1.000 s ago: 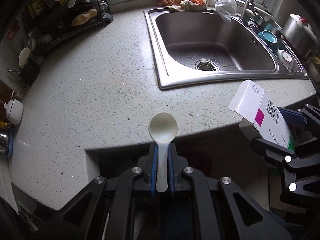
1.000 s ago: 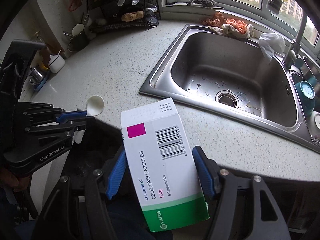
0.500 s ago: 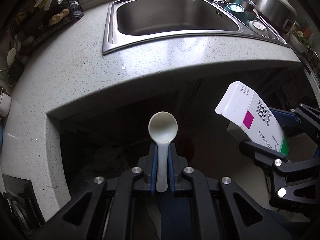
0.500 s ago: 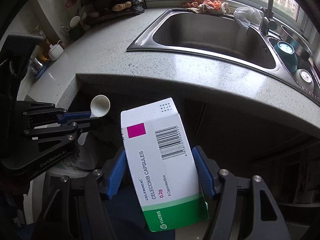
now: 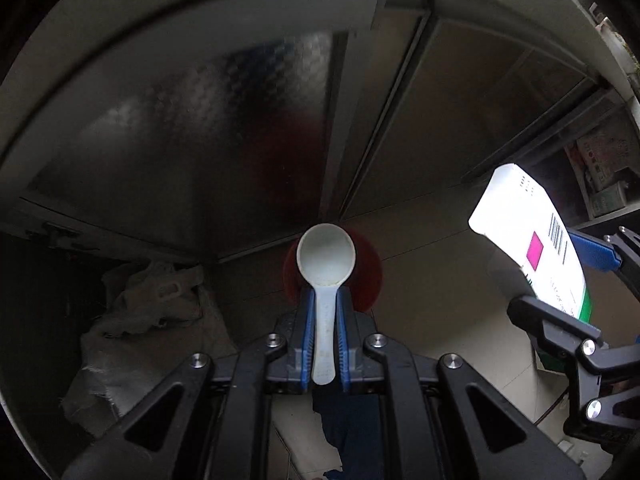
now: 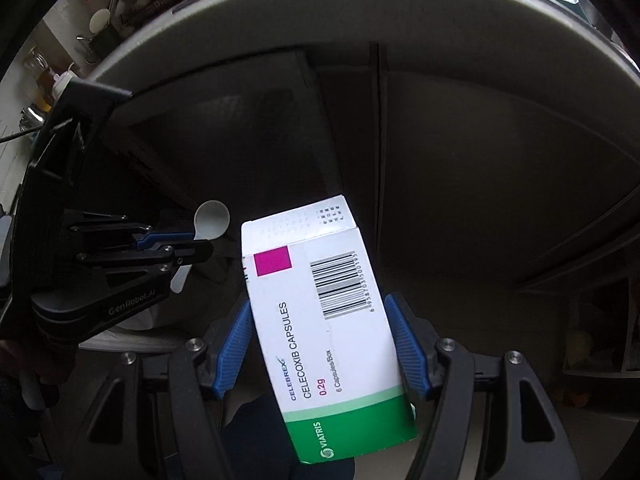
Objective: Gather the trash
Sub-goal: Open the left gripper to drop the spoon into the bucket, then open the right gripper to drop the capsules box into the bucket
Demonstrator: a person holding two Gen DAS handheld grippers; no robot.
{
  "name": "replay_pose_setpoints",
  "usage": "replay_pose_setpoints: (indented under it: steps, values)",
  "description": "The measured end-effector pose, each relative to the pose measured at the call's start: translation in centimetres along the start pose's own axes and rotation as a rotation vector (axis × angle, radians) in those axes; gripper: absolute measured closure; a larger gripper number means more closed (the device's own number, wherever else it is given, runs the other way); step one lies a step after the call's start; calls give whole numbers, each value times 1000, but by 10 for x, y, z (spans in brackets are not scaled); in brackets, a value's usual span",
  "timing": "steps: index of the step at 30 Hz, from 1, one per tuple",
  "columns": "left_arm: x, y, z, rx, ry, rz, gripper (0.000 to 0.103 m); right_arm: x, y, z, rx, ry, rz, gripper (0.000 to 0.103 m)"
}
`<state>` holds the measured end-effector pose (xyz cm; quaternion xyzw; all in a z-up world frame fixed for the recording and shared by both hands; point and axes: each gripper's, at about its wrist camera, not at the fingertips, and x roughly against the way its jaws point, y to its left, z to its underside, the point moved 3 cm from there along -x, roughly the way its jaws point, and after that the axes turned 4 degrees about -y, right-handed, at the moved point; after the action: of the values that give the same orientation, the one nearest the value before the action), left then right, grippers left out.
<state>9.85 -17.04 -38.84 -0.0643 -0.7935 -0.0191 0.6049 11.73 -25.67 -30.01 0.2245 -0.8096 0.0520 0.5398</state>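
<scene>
The left gripper (image 5: 325, 320) clamps the light, stiff plastic spoon (image 5: 326, 258) by its handle, while the right gripper (image 6: 322, 344) squeezes the light, crushable capsule box (image 6: 320, 312) by its sides.

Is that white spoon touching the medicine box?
Apart. The right wrist view shows the white spoon left of the medicine box, with dark background between them; each sits in its own jaws.

A crumpled gray bag (image 5: 136, 304) sits on the floor, left of the cabinet door (image 5: 208, 136). The curved counter edge (image 6: 360, 4) runs above the door.
</scene>
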Motion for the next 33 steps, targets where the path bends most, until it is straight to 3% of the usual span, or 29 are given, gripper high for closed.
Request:
replay_pose_setpoints:
  steps: [6, 12, 13, 15, 25, 33]
  values:
    - [-84, -2, 10, -24, 25, -15, 93, -74, -25, 16, -33, 45, 13, 40]
    - [-128, -5, 11, -37, 59, -9, 93, -114, -43, 16, -58, 58, 26, 40]
    - [-131, -7, 11, -42, 58, -7, 86, -116, -48, 15, -61, 57, 27, 40]
    - [-133, -10, 9, -37, 47, -6, 73, -120, -44, 18, -75, 57, 26, 40]
    - [-104, -20, 5, -84, 47, -3, 50, -98, -47, 9, -95, 67, 13, 40]
    - [-90, 4, 8, -13, 21, 13, 46, -75, -36, 6, -68, 74, -10, 39]
